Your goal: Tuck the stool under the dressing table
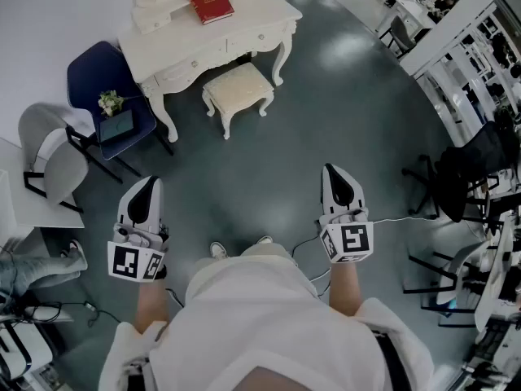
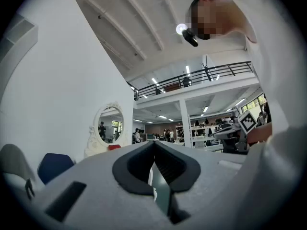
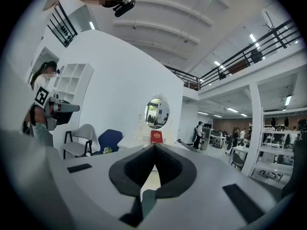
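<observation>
The white dressing table (image 1: pixel 175 43) stands at the far wall with a red book (image 1: pixel 209 0) on top. The cream cushioned stool (image 1: pixel 238 86) is on the floor just in front of the table, out from under it. My left gripper (image 1: pixel 149 182) and right gripper (image 1: pixel 332 169) are held level near my body, well short of the stool, both pointing toward it. Each is shut with nothing between the jaws. In the left gripper view the closed gripper (image 2: pixel 154 143) faces the oval mirror (image 2: pixel 109 123). The right gripper (image 3: pixel 154 147) faces the mirror (image 3: pixel 157 113) and book (image 3: pixel 156 136).
A blue chair (image 1: pixel 106 80) holding a small plant and tablet stands left of the table, with a grey chair (image 1: pixel 53 157) nearer me on the left. Black chairs and desks (image 1: pixel 464 177) crowd the right side. Dark floor lies between me and the stool.
</observation>
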`<state>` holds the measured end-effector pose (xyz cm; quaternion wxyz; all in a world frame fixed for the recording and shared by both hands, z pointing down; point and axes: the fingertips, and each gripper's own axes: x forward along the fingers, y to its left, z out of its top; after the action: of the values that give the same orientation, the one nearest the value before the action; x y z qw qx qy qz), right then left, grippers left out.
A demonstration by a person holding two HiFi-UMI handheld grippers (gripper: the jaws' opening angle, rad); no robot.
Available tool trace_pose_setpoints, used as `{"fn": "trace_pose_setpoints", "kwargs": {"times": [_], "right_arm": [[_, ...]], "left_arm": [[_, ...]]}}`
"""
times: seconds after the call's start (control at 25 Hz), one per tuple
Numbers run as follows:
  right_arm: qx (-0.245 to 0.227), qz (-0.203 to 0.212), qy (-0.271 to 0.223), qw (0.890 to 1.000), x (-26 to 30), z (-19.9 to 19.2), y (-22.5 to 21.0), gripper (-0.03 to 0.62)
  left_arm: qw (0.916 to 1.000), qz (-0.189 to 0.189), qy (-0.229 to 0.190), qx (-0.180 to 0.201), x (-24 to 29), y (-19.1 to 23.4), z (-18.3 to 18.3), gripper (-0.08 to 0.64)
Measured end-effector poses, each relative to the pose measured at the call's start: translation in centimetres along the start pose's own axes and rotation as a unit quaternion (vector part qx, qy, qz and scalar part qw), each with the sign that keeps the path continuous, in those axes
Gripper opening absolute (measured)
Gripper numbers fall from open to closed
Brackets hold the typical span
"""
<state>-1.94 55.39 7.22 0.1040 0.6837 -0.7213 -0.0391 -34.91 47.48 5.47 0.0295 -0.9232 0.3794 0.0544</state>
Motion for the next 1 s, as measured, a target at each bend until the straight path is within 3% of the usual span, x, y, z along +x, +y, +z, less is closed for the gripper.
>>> {"fn": "trace_pose_setpoints", "kwargs": {"times": [0.52,0.72,0.84,0.88,0.92,1.0], "right_arm": [[0.002,0.024,-0.011,1.0,1.5,0.6,0.8,-0.002],[0.032,0.059,-0.033,0.997,1.9,1.1,0.5,0.0],[0.035,0.055,-0.043,0.997,1.9,1.6,-0.5,0.002],[0.035,0.053,-0.043,0.997,1.8,1.6,-0.9,0.013],[0.038,0.053,-0.042,0.997,1.8,1.6,-1.2,0.073],[0.043,0.05,-0.039,0.997,1.9,1.4,-2.1,0.116]], "left_arm": [[0.9998,-0.002,-0.019,0.001,1.8,-0.1,0.7,0.015],[0.9994,0.0,-0.034,0.0,2.7,0.1,1.1,0.015],[0.9989,0.004,-0.045,0.006,3.1,0.0,1.9,0.018],[0.9988,0.006,-0.048,0.008,3.2,0.1,2.0,0.018],[0.9987,0.009,-0.049,0.008,3.2,0.1,2.1,0.025],[0.9988,0.016,-0.045,0.006,3.4,0.3,1.7,0.086]]}}
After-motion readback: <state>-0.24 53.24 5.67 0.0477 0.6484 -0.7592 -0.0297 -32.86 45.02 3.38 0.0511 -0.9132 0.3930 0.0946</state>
